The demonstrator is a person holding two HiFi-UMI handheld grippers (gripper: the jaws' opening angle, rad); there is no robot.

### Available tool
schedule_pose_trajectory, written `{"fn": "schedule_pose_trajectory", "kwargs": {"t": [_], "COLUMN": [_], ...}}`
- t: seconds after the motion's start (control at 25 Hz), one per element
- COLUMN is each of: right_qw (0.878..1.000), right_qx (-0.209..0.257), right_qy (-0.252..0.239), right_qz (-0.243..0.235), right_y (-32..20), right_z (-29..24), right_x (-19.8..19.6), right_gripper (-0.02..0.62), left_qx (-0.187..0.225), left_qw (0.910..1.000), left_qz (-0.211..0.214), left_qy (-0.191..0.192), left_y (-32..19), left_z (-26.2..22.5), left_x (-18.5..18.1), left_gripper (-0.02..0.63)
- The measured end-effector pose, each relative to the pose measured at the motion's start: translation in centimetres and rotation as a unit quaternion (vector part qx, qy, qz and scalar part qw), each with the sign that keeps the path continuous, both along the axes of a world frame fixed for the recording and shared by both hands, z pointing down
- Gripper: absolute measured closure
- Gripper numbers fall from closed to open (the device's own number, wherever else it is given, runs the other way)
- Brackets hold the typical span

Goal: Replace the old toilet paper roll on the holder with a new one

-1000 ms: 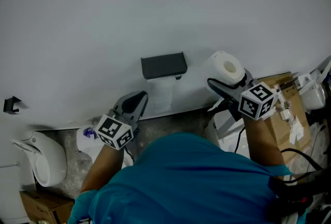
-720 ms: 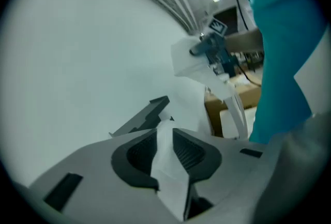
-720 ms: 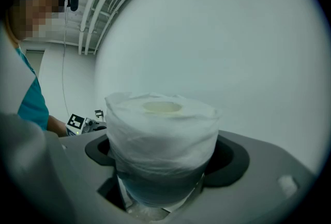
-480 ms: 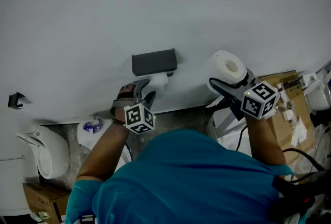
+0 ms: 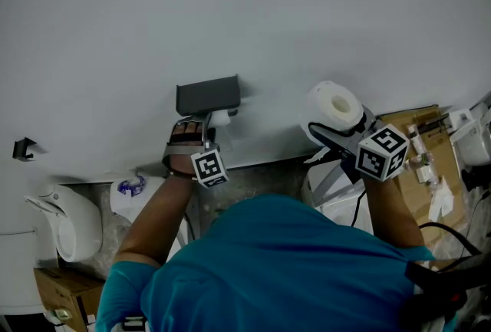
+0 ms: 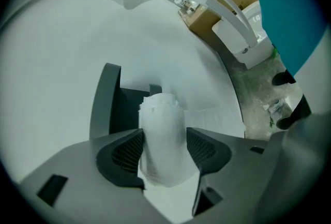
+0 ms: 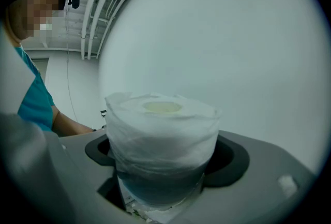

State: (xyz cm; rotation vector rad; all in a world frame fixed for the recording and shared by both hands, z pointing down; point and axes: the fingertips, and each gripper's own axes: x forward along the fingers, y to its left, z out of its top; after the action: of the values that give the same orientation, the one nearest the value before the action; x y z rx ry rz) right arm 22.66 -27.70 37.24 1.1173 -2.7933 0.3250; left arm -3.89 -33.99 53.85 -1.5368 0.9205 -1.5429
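Observation:
A dark grey holder (image 5: 207, 95) is fixed to the white wall, and in the left gripper view the holder (image 6: 106, 106) stands just behind the jaws. The thin, nearly used-up old roll (image 6: 162, 135) hangs under it; in the head view the old roll (image 5: 221, 117) shows as a small white stub. My left gripper (image 5: 201, 127) (image 6: 163, 137) reaches around this roll, its jaws opening with the roll between the pads. To the right, my right gripper (image 5: 341, 122) (image 7: 163, 161) is shut on a full new roll (image 5: 335, 104) (image 7: 161, 135), held upright near the wall.
A white floor fixture (image 5: 65, 227) stands at the lower left, with a small black wall hook (image 5: 21, 148) above it. A white bag with blue print (image 5: 134, 192) lies below the holder. Cardboard boxes (image 5: 418, 150) and a white bin (image 5: 330, 185) crowd the right.
My left gripper rolled over, moved up to the holder and opened around the old roll. The right gripper with the new roll drifted slightly left.

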Motion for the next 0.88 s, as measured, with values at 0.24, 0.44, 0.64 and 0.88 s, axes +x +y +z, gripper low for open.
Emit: {"fn": "schedule_pose_trajectory", "kwargs": {"t": [0.24, 0.44, 0.64, 0.88], "right_qw": [1.000, 1.000, 1.000, 1.000], "right_qx": [0.000, -0.001, -0.002, -0.004], "right_qy": [-0.001, -0.005, -0.006, -0.004], "right_qz": [0.000, 0.000, 0.001, 0.010], "right_y": [-0.1, -0.3, -0.4, -0.1], "right_z": [0.3, 0.5, 0.6, 0.8], "right_x": [2.3, 3.6, 4.2, 5.5], "right_gripper": [0.144, 0.144, 0.145, 0.144], "left_qx": [0.024, 0.023, 0.019, 0.012], "left_qw": [0.9996, 0.9997, 0.9996, 0.9983], "left_qz": [-0.014, -0.006, 0.011, 0.036], "left_qy": [-0.003, 0.003, 0.016, 0.044], "left_y": [-0.9, -0.9, -1.1, -1.0], "left_z": [-0.3, -0.6, -0.4, -0.8], "left_x": [0.1, 2.0, 5.1, 9.0], "left_gripper": [0.414, 0.422, 0.425, 0.425]}}
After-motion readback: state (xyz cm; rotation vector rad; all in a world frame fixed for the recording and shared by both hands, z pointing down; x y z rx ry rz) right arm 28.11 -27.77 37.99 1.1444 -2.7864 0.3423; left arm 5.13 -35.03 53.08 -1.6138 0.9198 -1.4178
